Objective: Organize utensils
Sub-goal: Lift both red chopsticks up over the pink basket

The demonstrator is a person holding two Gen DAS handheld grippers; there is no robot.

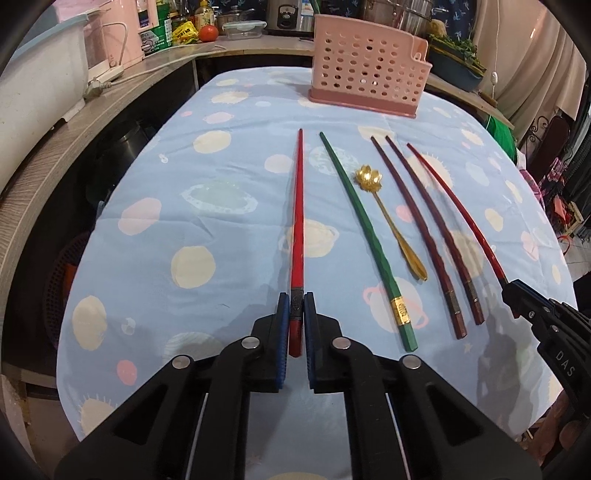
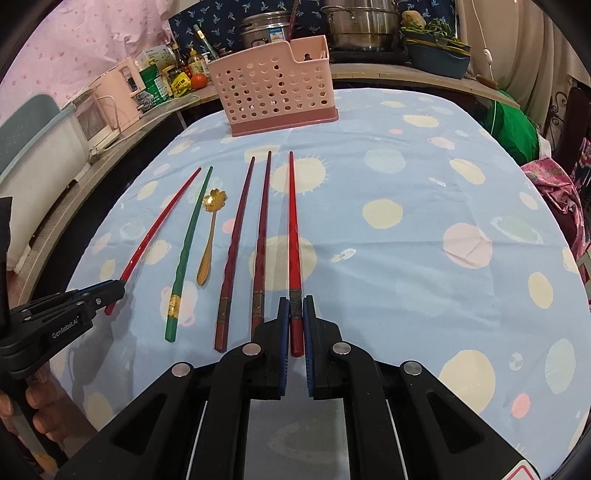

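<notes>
Several chopsticks and a gold flower spoon [image 1: 389, 225] lie in a row on the blue patterned tablecloth [image 1: 221, 177]. My left gripper [image 1: 296, 306] is shut on the near end of a red chopstick [image 1: 297, 221] at the left of the row. My right gripper [image 2: 295, 308] is shut on the near end of another red chopstick [image 2: 293, 229] at the right of the row. Between them lie a green chopstick [image 1: 364, 236] and two dark red chopsticks [image 1: 424, 236]. A pink perforated utensil basket [image 1: 369, 70] stands at the far end of the table.
A curved wooden counter [image 1: 48, 147] with appliances, bottles and a tomato runs along the left and back. Steel pots [image 2: 358, 26] stand behind the basket. Pink and green fabric [image 2: 554, 184] lies off the table's right edge.
</notes>
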